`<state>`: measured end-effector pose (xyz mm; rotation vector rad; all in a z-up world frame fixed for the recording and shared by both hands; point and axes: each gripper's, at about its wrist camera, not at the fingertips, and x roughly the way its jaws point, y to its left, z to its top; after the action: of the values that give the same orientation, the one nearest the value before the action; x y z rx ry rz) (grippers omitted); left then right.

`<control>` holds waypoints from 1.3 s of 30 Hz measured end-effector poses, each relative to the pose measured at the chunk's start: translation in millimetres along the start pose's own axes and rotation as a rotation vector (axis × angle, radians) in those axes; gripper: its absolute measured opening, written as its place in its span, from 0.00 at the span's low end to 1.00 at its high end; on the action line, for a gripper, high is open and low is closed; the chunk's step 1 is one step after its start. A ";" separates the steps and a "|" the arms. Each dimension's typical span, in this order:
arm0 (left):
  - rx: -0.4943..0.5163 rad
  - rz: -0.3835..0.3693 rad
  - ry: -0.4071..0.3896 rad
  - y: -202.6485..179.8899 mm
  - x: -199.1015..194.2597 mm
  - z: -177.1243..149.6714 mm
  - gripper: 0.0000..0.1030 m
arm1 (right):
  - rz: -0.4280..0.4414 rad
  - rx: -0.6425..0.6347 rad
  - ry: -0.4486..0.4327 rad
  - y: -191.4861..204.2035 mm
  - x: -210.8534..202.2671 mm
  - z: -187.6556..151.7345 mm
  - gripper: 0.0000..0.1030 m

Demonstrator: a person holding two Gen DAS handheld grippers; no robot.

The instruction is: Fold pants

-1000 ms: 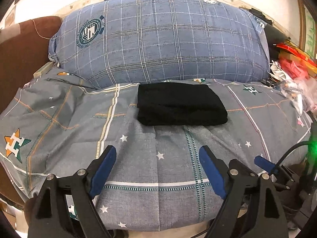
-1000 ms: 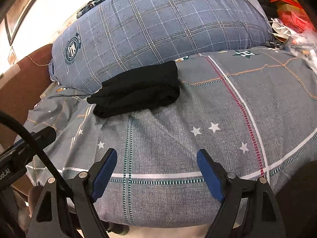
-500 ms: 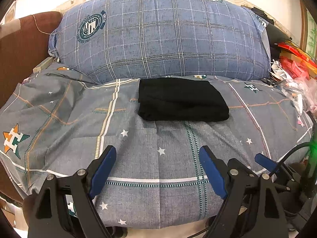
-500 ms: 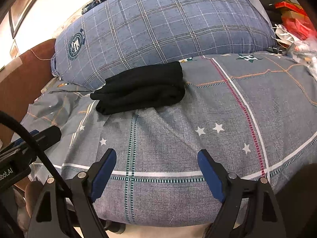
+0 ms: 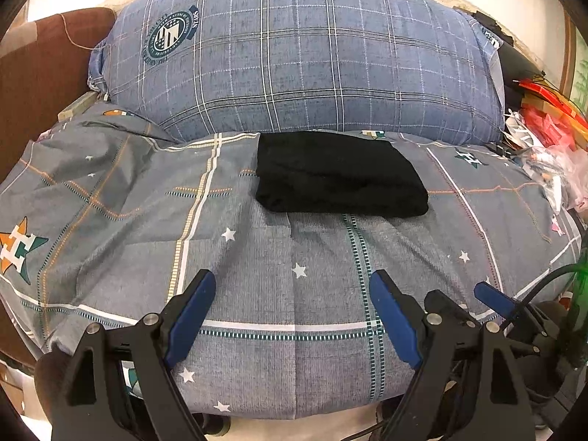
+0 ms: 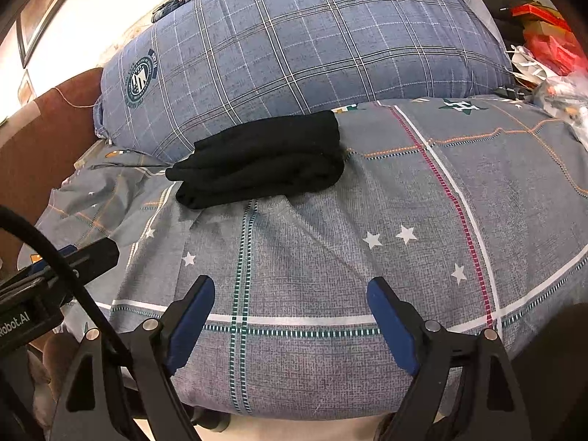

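Pants [image 5: 340, 174], black and already gathered into a compact, layered rectangle, lie on the bed [image 5: 294, 330] near its far side, just in front of the big blue plaid pillow [image 5: 301, 55] and apparently touching its lower edge. From the right wrist view the bundle [image 6: 261, 161] shows several stacked folds along its near side, with rounded edges and no leg or waistband trailing loose, so the folding itself looks finished or very nearly so. Both tools are well apart from the garment, over the near edge of the bed. The left gripper [image 5: 290, 316] has its jaws spread wide with nothing between them but the star-patterned bedcover below; the right gripper [image 6: 290, 319] is likewise spread and empty. Neither touches the cloth. What might remain, judging from this alone, is at most a tidying press or squaring of the slightly uneven left end of the stack; otherwise the task appears complete, with the hands withdrawn to the foot of the bed.
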<state>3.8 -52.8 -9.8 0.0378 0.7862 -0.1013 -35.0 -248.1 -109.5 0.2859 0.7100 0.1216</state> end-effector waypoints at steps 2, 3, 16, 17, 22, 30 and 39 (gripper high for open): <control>-0.006 0.003 -0.003 1.6 0.5 -0.5 0.82 | -0.002 -0.001 0.001 0.2 0.5 -0.3 0.86; -0.009 0.005 -0.004 2.3 0.4 -0.7 0.82 | -0.003 -0.002 0.001 0.4 0.5 -0.4 0.86; -0.062 0.123 -0.237 18.5 -41.4 -1.6 0.97 | -0.016 -0.056 -0.017 15.0 -3.4 -2.9 0.87; -0.068 0.133 -0.261 21.0 -46.8 -1.2 1.00 | -0.015 -0.063 -0.022 17.0 -4.6 -2.7 0.87; -0.107 0.164 -0.318 32.1 -69.2 4.3 1.00 | 0.010 -0.090 -0.040 27.7 -9.2 -2.1 0.88; -0.044 0.214 -0.239 13.9 -55.2 14.4 1.00 | 0.066 -0.096 -0.069 31.2 -14.3 4.2 0.90; -0.051 0.169 -0.048 16.6 4.3 9.8 1.00 | -0.014 -0.068 -0.001 13.4 8.0 1.3 0.90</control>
<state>15.5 -37.3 -5.9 0.0529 0.7348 0.0776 -28.3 -233.9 -109.5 0.2160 0.7054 0.1324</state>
